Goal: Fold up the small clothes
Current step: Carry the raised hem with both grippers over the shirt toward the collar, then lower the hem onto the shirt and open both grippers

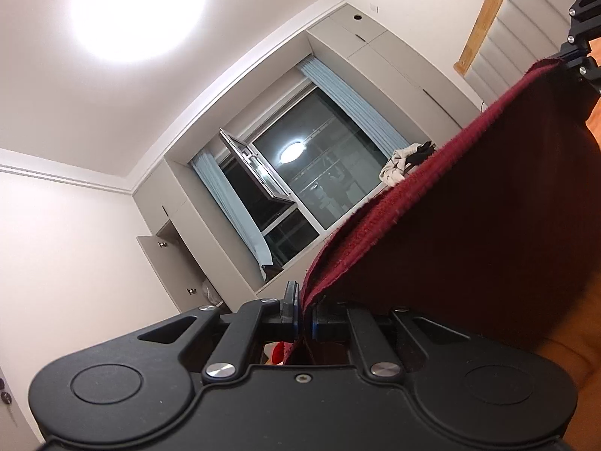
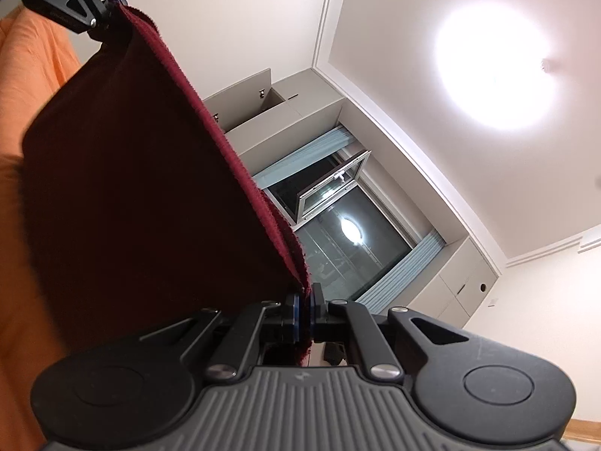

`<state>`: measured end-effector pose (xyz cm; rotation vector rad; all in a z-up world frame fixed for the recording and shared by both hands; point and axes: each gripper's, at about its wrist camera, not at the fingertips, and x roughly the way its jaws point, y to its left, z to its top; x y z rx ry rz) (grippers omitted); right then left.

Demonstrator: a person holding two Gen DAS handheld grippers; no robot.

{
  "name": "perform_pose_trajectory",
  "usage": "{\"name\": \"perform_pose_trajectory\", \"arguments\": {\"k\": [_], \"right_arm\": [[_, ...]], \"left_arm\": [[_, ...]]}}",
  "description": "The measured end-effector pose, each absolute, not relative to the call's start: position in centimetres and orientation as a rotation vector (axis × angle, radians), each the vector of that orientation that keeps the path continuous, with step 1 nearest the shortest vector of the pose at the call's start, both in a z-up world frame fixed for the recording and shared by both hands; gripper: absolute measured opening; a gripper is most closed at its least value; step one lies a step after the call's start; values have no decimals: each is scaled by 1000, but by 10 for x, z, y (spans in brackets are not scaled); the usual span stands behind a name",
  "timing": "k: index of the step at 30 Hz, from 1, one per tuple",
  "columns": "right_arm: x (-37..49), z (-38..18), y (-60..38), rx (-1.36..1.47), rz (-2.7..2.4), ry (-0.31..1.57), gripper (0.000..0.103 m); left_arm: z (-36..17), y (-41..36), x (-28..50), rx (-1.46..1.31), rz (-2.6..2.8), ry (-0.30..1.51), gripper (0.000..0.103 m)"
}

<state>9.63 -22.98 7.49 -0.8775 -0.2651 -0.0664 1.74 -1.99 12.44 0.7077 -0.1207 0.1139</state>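
Note:
A dark red knitted garment (image 1: pixel 469 225) hangs stretched in the air between my two grippers. My left gripper (image 1: pixel 305 315) is shut on one corner of its ribbed edge. My right gripper (image 2: pixel 306 315) is shut on the other corner. The cloth (image 2: pixel 131 188) hangs down from that taut top edge. Each view shows the other gripper far off: the right one in the left wrist view (image 1: pixel 580 52), the left one in the right wrist view (image 2: pixel 109 3). Both cameras point up toward the ceiling.
An orange-clad person (image 2: pixel 26 75) stands behind the garment. A window (image 1: pixel 300 180) with blue curtains, grey cabinets (image 1: pixel 180 248) and a bright ceiling lamp (image 1: pixel 139 7) fill the background. A pile of light and dark clothes (image 1: pixel 405 161) shows past the garment's edge.

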Motion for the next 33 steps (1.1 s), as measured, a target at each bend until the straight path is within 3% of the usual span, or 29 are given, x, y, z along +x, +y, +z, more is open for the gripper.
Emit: {"name": "perform_pose_trajectory", "arguments": {"k": [7, 18, 28, 33], "right_arm": [[196, 76, -232, -876, -32, -209, 5], [340, 39, -229, -831, 38, -16, 5], [377, 4, -234, -803, 105, 126, 14], [378, 8, -234, -768, 121, 146, 17]], "left_arm": [[129, -18, 104, 649, 125, -75, 10], [97, 3, 255, 585, 122, 144, 12], [57, 39, 330, 429, 54, 387, 13], [48, 47, 329, 417, 48, 408, 20]]}}
